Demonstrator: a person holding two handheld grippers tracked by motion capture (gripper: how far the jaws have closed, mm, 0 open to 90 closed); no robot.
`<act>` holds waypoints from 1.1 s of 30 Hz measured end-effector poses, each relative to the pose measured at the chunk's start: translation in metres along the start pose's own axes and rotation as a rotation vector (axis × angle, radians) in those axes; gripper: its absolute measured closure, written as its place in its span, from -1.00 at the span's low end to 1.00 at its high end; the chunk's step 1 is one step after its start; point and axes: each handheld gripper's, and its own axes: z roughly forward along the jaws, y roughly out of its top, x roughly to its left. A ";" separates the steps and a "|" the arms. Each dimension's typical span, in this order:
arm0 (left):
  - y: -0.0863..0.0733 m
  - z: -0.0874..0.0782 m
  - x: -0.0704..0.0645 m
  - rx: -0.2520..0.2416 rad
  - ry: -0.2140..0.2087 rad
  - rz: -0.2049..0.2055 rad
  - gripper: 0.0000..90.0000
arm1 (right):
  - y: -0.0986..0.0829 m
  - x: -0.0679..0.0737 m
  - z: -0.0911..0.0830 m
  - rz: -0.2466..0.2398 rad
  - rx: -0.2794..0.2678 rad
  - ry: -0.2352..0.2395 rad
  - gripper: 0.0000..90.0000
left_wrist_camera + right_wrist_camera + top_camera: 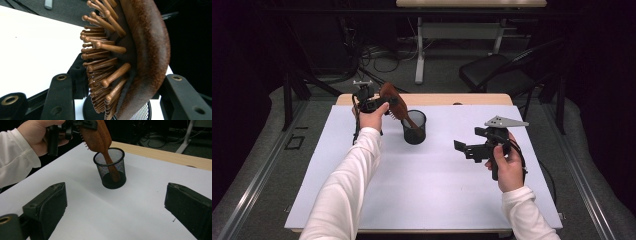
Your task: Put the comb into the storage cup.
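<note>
Hairbrush (140,50) between left gripper (379,104) fingers (60,100)

White long sleeves (347,185); black grippers, the right gripper (467,149) topped by a grey 3-cornered plate (504,121).

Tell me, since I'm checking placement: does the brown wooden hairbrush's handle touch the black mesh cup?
Touching. The right gripper view shows the hairbrush handle inside the black mesh cup, reaching its bottom.
</note>
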 end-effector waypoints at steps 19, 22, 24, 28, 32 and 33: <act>-0.002 -0.001 0.005 0.019 -0.024 -0.031 0.04 | 0.000 0.001 0.001 -0.004 0.001 0.003 -0.90; -0.002 -0.001 0.005 0.018 -0.024 -0.030 0.04 | 0.000 0.001 0.001 -0.005 0.001 0.003 -0.90; -0.003 -0.001 0.006 0.014 -0.020 -0.030 0.03 | 0.000 0.001 0.001 -0.005 0.002 0.002 -0.90; -0.003 -0.003 0.005 0.006 0.007 -0.034 -0.01 | 0.000 0.001 0.002 -0.003 0.003 0.002 -0.90; -0.002 -0.004 0.003 -0.010 0.022 -0.023 -0.04 | 0.000 0.002 0.002 -0.006 0.003 0.002 -0.90; -0.002 -0.005 0.003 -0.016 0.025 -0.018 -0.05 | 0.000 0.002 0.002 -0.006 0.005 0.002 -0.90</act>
